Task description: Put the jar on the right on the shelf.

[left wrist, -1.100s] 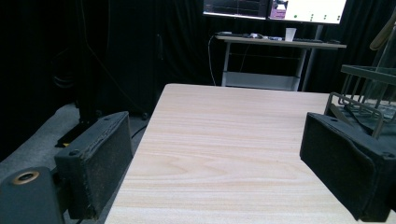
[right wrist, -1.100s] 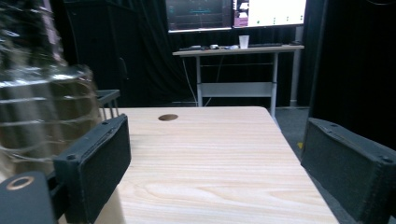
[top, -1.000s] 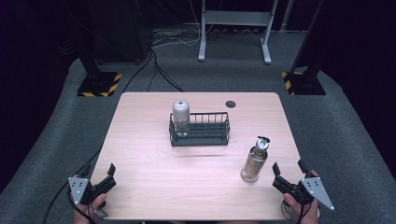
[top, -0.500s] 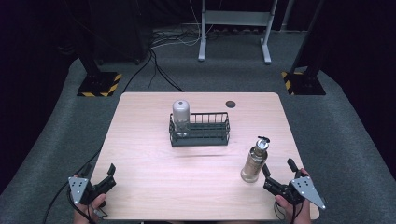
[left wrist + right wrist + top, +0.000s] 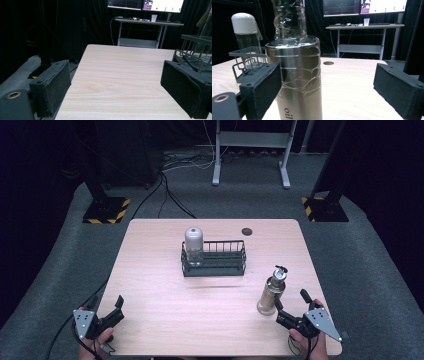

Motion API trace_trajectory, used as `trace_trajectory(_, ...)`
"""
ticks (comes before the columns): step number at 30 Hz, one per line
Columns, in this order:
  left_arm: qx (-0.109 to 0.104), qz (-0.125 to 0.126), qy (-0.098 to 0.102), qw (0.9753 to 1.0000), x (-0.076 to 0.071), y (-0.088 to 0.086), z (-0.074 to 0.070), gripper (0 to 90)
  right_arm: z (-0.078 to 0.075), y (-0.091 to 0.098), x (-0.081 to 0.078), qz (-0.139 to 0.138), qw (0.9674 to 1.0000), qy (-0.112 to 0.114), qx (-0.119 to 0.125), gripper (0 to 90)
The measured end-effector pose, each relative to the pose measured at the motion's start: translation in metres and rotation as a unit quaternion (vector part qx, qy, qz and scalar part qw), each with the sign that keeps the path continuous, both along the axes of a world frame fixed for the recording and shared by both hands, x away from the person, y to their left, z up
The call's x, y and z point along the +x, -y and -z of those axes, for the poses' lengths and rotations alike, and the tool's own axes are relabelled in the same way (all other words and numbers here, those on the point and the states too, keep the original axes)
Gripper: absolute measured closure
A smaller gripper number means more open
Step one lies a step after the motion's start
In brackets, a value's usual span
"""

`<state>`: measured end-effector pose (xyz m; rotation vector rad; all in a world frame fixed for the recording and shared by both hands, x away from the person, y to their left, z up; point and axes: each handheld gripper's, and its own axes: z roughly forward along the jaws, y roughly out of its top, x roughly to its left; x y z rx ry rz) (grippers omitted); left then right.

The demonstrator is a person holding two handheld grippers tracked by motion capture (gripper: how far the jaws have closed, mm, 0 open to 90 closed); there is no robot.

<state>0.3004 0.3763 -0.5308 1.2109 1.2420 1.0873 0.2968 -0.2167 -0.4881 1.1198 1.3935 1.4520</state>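
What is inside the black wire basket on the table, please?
A clear bottle with a white cap stands upright at the left end of the wire basket; the rest looks empty. The bottle's contents cannot be made out.

overhead forward-down; gripper cameras low, tabletop-level

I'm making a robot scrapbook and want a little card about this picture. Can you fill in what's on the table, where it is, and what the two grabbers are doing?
table: light wooden table
basket: black wire basket near the middle
bottle in basket: clear bottle with a white cap, upright at the basket's left end
other bottle: oil bottle, upright on the table, right of the basket
small dark disc: near the far edge
left gripper: open, holding nothing, near corner
right gripper: open, just behind the oil bottle, not gripping it
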Motion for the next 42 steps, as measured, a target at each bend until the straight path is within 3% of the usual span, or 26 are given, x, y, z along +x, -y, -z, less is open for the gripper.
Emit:
trace_trajectory(21,-0.004,0.003,-0.001,1.0,0.0,-0.001,0.0,9.1,-0.001,-0.02,0.016,-0.028,0.9995,-0.009,-0.009,5.9)
trace_trajectory(42,-0.003,0.006,-0.001,1.0,0.0,-0.001,0.0,9.1,0.003,-0.035,0.035,-0.034,0.9991,-0.025,-0.005,14.2)
